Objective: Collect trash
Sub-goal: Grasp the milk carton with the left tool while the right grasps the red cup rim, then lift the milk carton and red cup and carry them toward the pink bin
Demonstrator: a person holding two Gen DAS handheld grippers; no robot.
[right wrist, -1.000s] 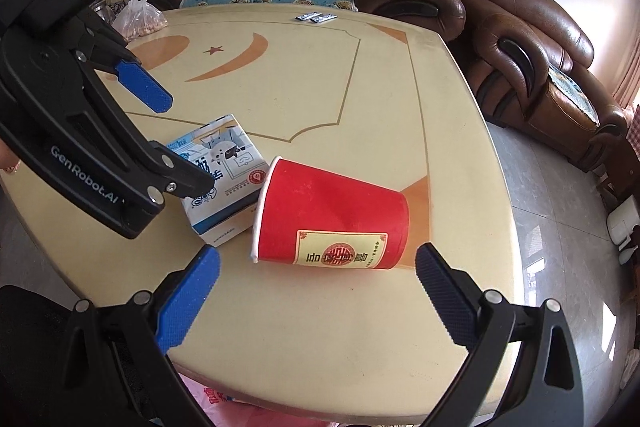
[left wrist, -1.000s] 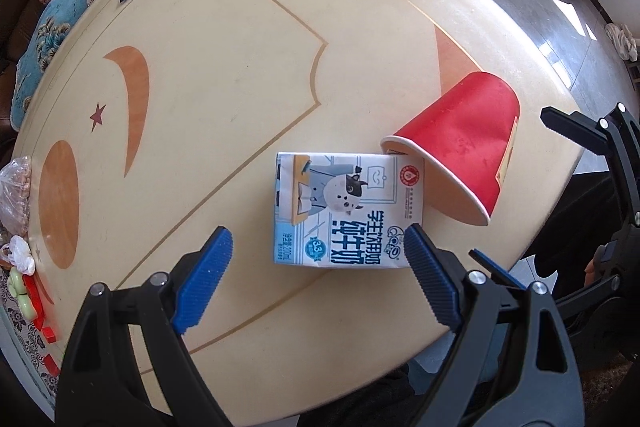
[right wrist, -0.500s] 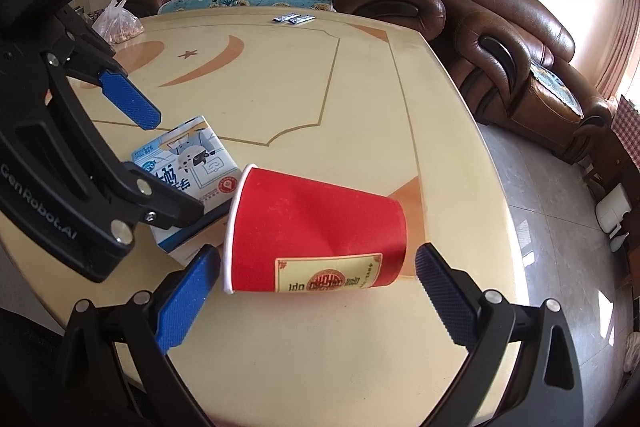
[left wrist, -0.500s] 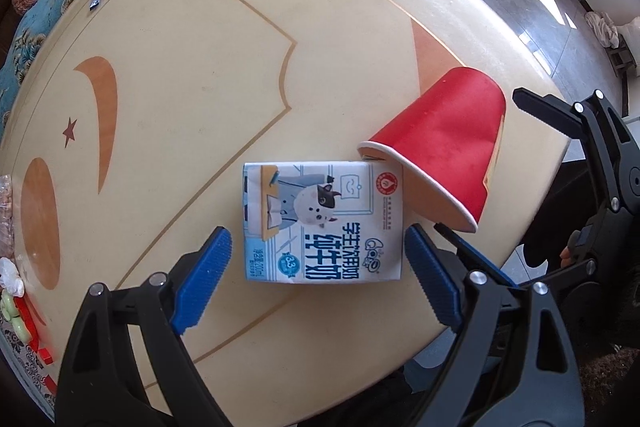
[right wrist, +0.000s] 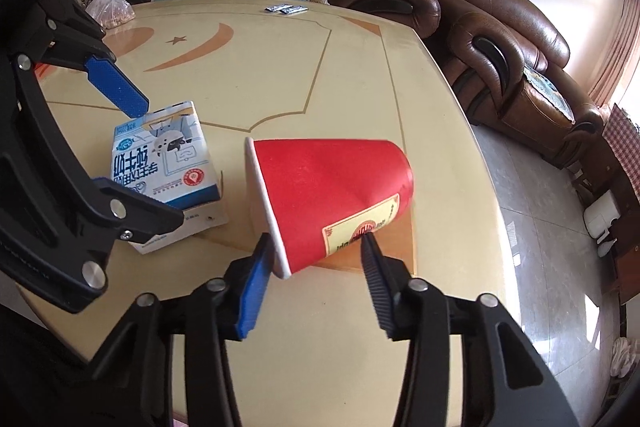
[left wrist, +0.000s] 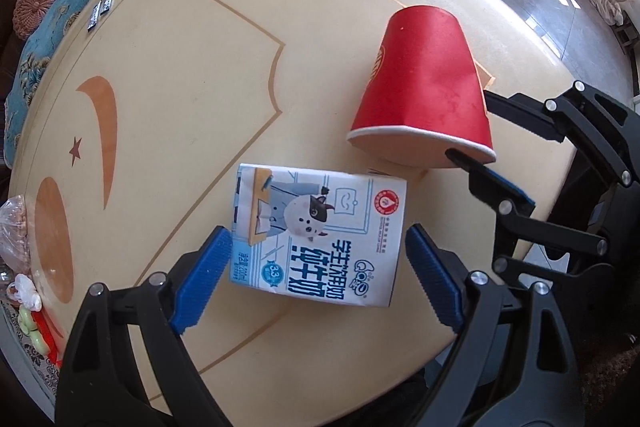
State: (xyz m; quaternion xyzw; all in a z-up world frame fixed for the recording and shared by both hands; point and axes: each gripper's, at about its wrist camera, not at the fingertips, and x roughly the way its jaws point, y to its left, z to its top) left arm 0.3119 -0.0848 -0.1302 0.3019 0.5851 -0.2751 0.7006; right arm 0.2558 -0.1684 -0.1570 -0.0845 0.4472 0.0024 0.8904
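Observation:
A blue-and-white milk carton (left wrist: 320, 233) lies flat on the beige round table (left wrist: 180, 75). My left gripper (left wrist: 318, 263) is open, its blue pads on either side of the carton's near end, close to it. A red paper cup (right wrist: 328, 199) is tilted on its side, dented. My right gripper (right wrist: 316, 251) is shut on the cup's lower wall near the rim. The cup also shows in the left wrist view (left wrist: 424, 95), with the right gripper's fingers (left wrist: 496, 187) at its rim. The carton shows in the right wrist view (right wrist: 164, 159).
Two small packets (right wrist: 286, 9) lie at the table's far edge. A plastic bag (right wrist: 112, 7) sits at the far left. Brown sofas (right wrist: 500, 39) with cushions ring the table. The table edge and tiled floor (right wrist: 540, 227) are to the right.
My right gripper has closed on the red cup, denting it and tilting it away from the carton. My left gripper has come down around the carton's near end.

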